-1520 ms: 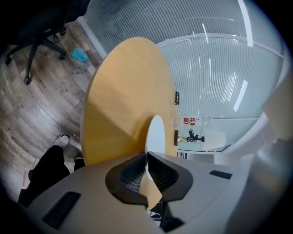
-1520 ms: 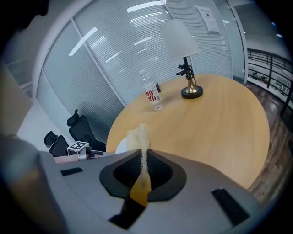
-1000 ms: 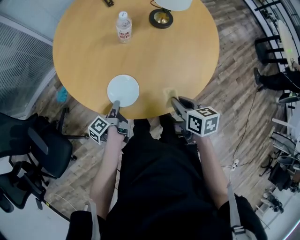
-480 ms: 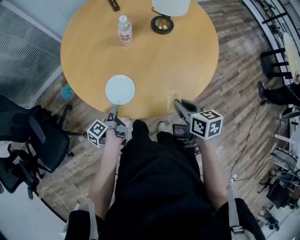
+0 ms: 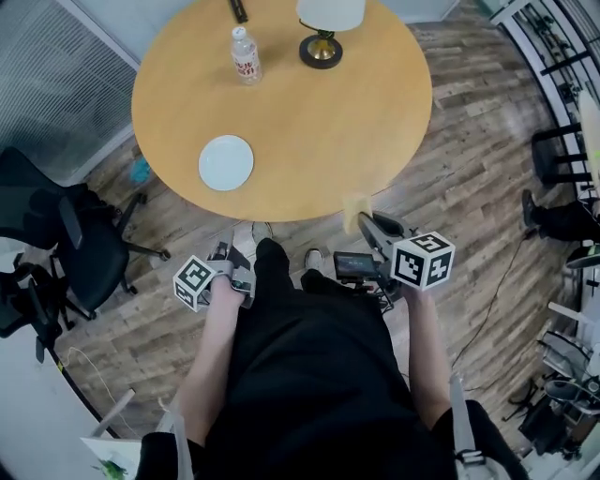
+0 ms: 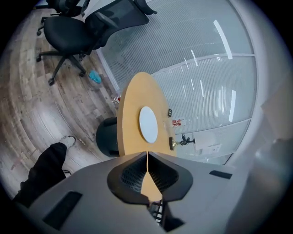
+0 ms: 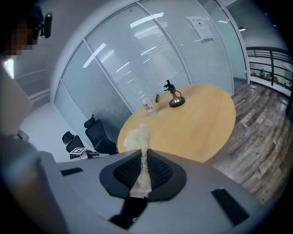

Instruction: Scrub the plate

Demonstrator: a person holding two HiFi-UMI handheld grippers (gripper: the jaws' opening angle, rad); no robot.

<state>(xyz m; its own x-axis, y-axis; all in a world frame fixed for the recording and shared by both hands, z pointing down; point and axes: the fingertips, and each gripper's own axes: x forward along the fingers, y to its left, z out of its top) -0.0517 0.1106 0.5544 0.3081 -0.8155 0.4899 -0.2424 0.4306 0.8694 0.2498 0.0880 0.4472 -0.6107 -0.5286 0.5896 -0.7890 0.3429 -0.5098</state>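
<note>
The white plate [image 5: 226, 162] lies flat near the front-left edge of the round wooden table [image 5: 328, 122]; the left gripper view also shows the plate [image 6: 148, 124]. My left gripper [image 5: 231, 251] hangs below the table's edge, well short of the plate. Its jaws are closing, and the tips of the left gripper [image 6: 147, 153] meet with nothing between them. My right gripper [image 5: 366, 223] is shut on a pale yellow sponge [image 5: 355, 210] just off the table's front edge. The sponge [image 7: 139, 139] sticks up out of the right gripper [image 7: 143, 155].
At the table's far side stand a water bottle [image 5: 245, 54], a lamp on a dark base [image 5: 321, 49] and a small black object [image 5: 238, 9]. Black office chairs [image 5: 66, 253] stand on the wooden floor to the left. The person's legs fill the space between the grippers.
The person has backed away from the table. Both grippers have drawn back off its edge, and the left one no longer reaches the plate's rim. The sponge stays in the right gripper.
</note>
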